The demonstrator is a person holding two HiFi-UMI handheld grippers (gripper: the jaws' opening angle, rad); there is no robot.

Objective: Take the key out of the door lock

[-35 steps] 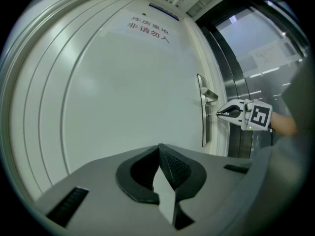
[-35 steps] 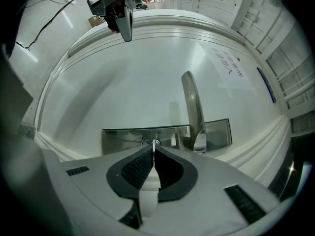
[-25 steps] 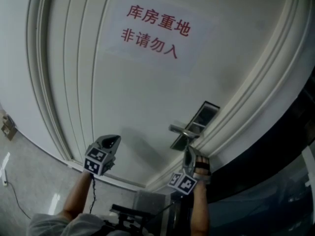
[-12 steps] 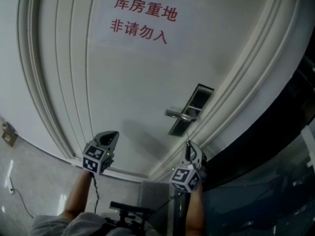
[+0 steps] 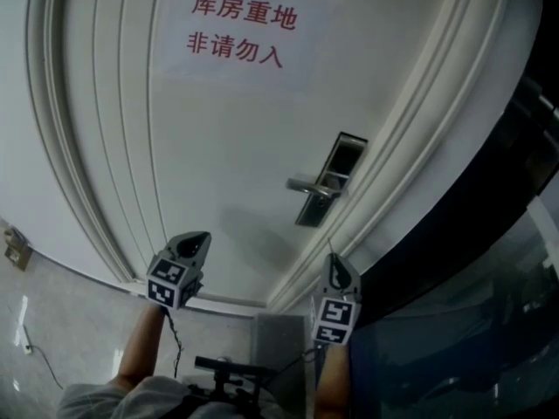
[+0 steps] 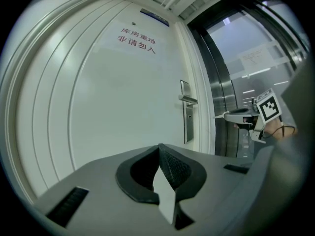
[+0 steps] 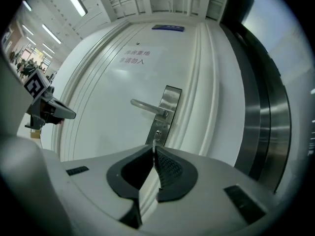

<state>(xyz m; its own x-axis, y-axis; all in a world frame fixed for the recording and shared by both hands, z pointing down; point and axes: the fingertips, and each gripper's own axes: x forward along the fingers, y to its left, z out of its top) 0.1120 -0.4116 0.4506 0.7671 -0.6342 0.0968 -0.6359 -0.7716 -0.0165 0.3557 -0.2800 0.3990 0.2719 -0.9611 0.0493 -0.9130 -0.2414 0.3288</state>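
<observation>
The white door (image 5: 218, 147) carries a steel lock plate (image 5: 330, 177) with a lever handle (image 5: 307, 187). My right gripper (image 5: 333, 265) hangs just below and in front of the plate, apart from it. In the right gripper view its jaws are shut on the key (image 7: 154, 142), whose thin silver blade sticks out of the tips toward the keyhole (image 7: 158, 133), clear of it. The left gripper view shows the key (image 6: 219, 116) poking out of the right gripper (image 6: 236, 115). My left gripper (image 5: 197, 243) is held off to the left, shut and holding nothing.
A paper sign with red characters (image 5: 234, 31) is stuck high on the door. Moulded white trim (image 5: 410, 138) runs along the door's right side, with a dark metal and glass partition (image 5: 472, 260) beyond it. Tiled floor (image 5: 61, 321) shows at lower left.
My right gripper has drawn back from the lock plate, and a gap now shows between its tips and the plate. The left gripper has stayed where it was.
</observation>
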